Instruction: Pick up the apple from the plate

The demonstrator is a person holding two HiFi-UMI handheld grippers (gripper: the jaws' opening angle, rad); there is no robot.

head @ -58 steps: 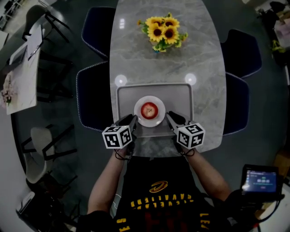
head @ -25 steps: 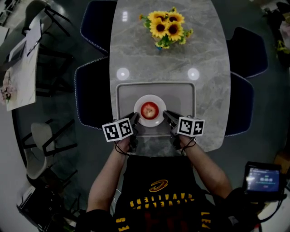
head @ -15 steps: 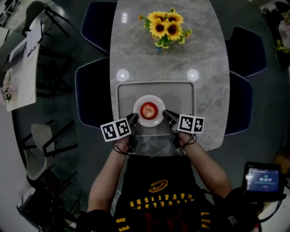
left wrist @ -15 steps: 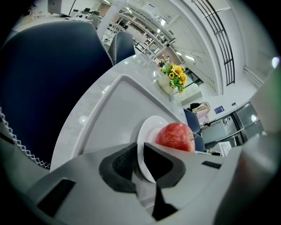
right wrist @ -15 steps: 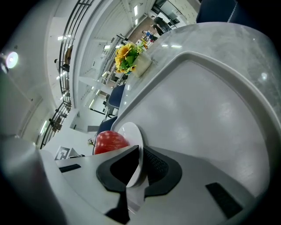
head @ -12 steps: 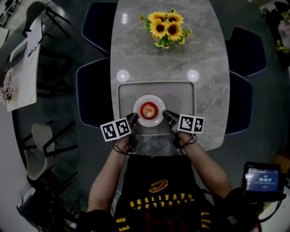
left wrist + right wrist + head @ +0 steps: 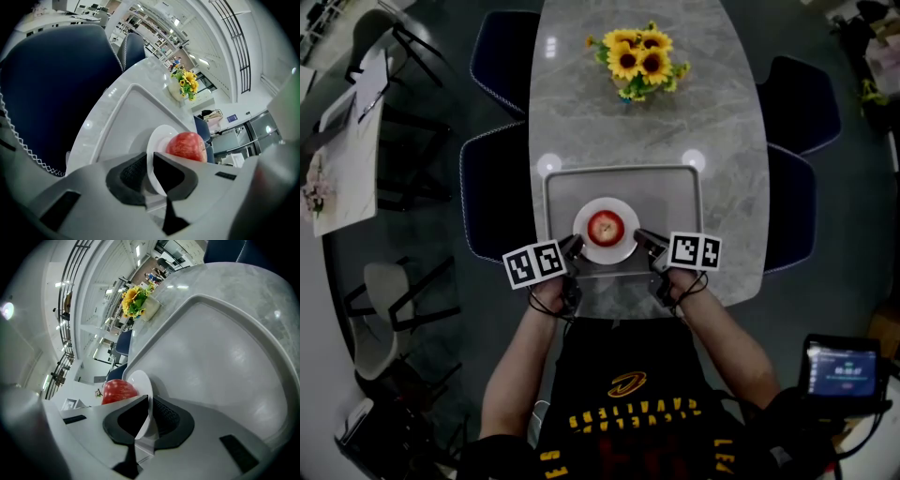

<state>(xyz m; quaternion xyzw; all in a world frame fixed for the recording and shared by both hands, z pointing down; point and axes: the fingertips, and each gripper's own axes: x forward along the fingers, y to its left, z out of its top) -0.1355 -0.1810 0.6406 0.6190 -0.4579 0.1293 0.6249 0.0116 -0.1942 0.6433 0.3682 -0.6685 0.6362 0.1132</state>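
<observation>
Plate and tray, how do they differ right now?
The plate is round and white; the tray is rectangular and grey. The plate is smaller and sits inside the tray. The plate carries the apple, and its rim is clamped by the left gripper and the right gripper; neither gripper holds the tray. Both are shallow and plain, with no pattern.

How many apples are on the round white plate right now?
1. The red apple sits at the centre of the round white plate, on the grey tray. The left gripper and right gripper clamp the plate's rim on either side; none seems hidden.
</observation>
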